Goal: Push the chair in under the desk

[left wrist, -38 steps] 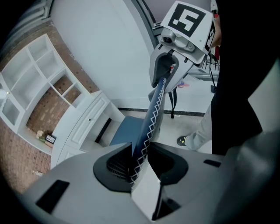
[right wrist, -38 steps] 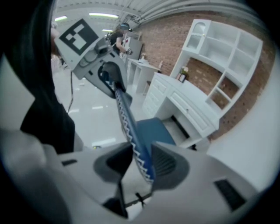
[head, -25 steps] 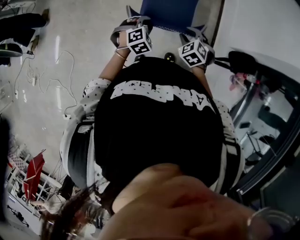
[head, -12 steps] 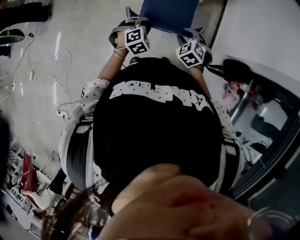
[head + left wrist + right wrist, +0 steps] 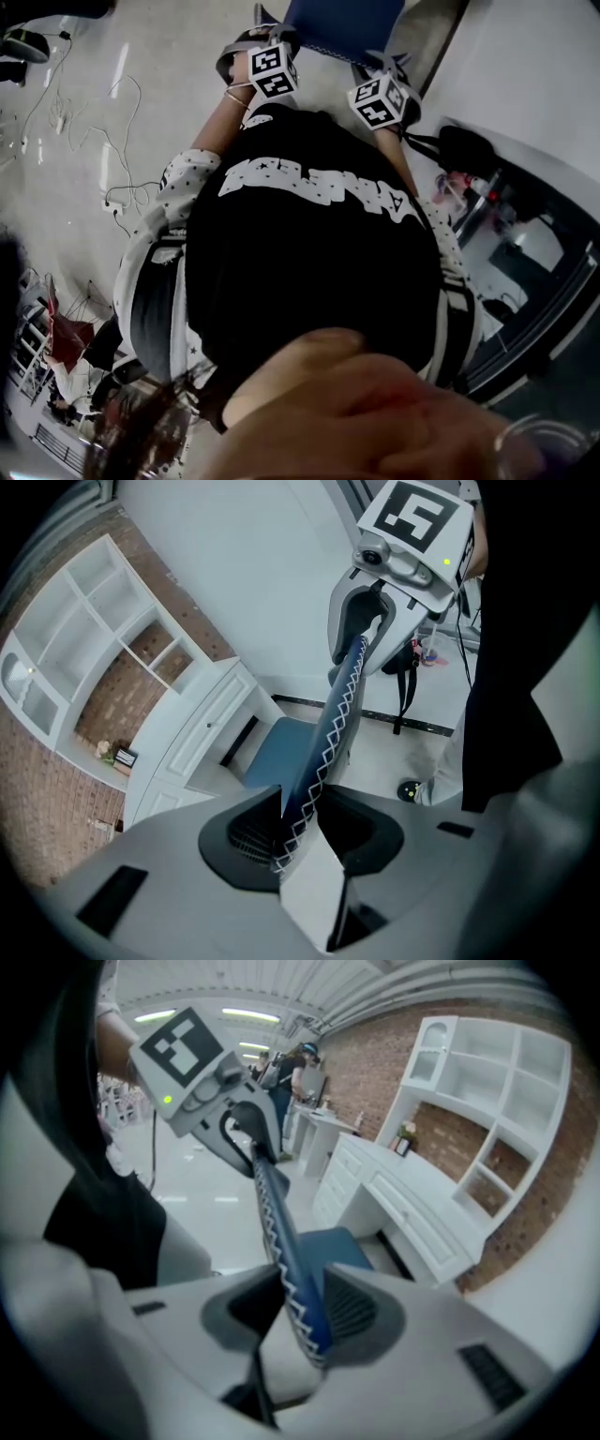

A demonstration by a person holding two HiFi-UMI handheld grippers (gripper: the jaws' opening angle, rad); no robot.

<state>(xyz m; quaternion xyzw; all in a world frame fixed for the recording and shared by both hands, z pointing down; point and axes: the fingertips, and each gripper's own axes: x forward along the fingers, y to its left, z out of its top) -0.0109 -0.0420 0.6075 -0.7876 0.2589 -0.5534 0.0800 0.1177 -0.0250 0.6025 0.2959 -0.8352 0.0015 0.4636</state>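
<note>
Top edge of chair backrest (image 5: 323, 742) is clamped by left gripper (image 5: 295, 822) (jaws easing open) and right gripper (image 5: 300, 1312). The table (image 5: 412, 1204) is located fwd, beyond seat (image 5: 337, 1241); grippers approx. equidistant.

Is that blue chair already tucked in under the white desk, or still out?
Still out. The chair's blue seat lies in the open in front of the white desk, not beneath its top.

Left gripper (image 5: 300, 834): grey jaws opening, pads on both faces of the blue padded chair backrest with white zigzag stitching (image 5: 330, 728). Right gripper (image 5: 360, 647) clasps the same edge farther along. Behind: blue seat (image 5: 279, 754), white desk (image 5: 192, 731).
</note>
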